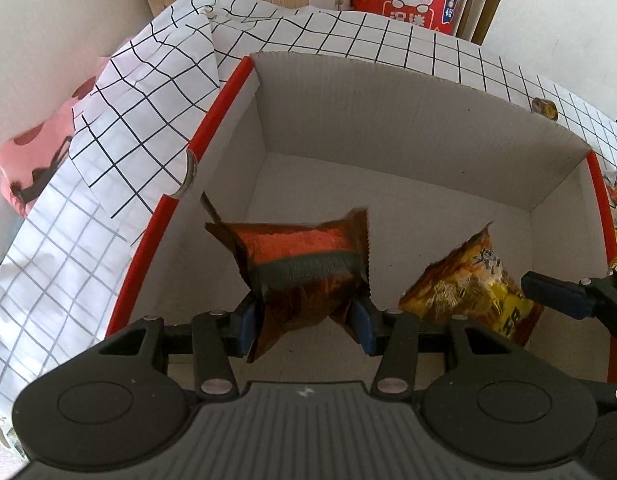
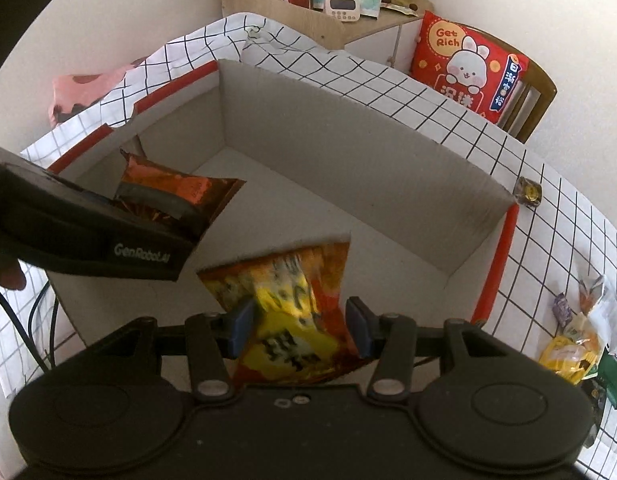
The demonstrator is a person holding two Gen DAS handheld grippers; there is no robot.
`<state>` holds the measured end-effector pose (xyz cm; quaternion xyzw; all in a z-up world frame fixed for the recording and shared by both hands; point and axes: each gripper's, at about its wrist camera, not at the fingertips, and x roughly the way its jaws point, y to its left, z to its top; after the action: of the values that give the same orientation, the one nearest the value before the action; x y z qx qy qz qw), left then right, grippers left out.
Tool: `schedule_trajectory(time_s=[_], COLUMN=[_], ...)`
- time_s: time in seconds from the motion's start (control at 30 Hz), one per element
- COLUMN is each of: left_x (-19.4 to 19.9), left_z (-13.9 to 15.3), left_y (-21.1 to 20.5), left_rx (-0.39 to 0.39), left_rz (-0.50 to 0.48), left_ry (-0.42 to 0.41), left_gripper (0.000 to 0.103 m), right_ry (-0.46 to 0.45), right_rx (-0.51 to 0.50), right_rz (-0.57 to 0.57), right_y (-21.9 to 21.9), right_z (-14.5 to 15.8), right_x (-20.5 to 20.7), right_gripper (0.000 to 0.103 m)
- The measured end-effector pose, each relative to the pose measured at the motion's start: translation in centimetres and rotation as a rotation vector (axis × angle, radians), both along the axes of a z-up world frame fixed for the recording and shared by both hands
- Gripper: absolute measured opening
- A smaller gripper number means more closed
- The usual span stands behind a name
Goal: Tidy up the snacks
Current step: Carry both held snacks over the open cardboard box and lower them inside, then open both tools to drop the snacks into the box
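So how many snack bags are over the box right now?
2: a shiny dark red-orange foil packet in the left hand-held gripper, and a crinkly yellow-orange packet in the right hand-held gripper.

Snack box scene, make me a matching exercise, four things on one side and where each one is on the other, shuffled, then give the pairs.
Things:
1. dark red snack bag
2. yellow snack bag
3. rabbit cushion
4. loose snack pile

Places:
A. on the wooden chair
B. in the right gripper, over the cardboard box
C. on the grid tablecloth, outside the box
D. in the left gripper, over the box

Pairs: 1-D, 2-B, 3-A, 4-C
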<state>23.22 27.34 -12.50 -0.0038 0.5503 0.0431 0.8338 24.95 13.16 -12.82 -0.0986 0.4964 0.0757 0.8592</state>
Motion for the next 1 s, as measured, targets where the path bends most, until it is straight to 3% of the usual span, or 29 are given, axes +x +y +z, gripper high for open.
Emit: schedule_trajectory(time_s=[0.2,0.27,0.43,0.8,0.9,1.0], left_x=[-0.5,-0.9,-2.1,-5.4,-6.4,-7.3], left_z=[0.2,0.6,2.3,6.3,7.4,8.7], left_y=[0.3,0.5,0.6,0.1,-0.5,-1.1], left_rx=[-0.023,-0.032,-0.036,-0.062,-0.072,-0.091], left_rz=[-0.001,-0.003,-0.019,-0.056,-0.073,-0.088], left_ry=[-0.018,-0.035,-0.093,-0.202,-0.236,-0.271], left_gripper=[0.050,0.054,0.058,0.058,0.059,0.065], right_ry=[0.000,-0.006,-0.036,-0.105,-0.132,-0.157], right_rx=[0.018,0.037,0.074,0.152,0.174,0.198], right_rz=[-0.003,-0.009,-0.019,-0.062,-0.076,-0.095], right_y=[-0.3,-0.5,-1.0,-2.6,-3.2,-3.8], right_z=[0.4,0.8,2.2,5.9,7.2,8.4], right_x=[-0.4,-0.6,-1.4,-3.9,-4.9,-6.2], right_gripper=[0.055,0.056,0.066,0.073,0.080,0.082])
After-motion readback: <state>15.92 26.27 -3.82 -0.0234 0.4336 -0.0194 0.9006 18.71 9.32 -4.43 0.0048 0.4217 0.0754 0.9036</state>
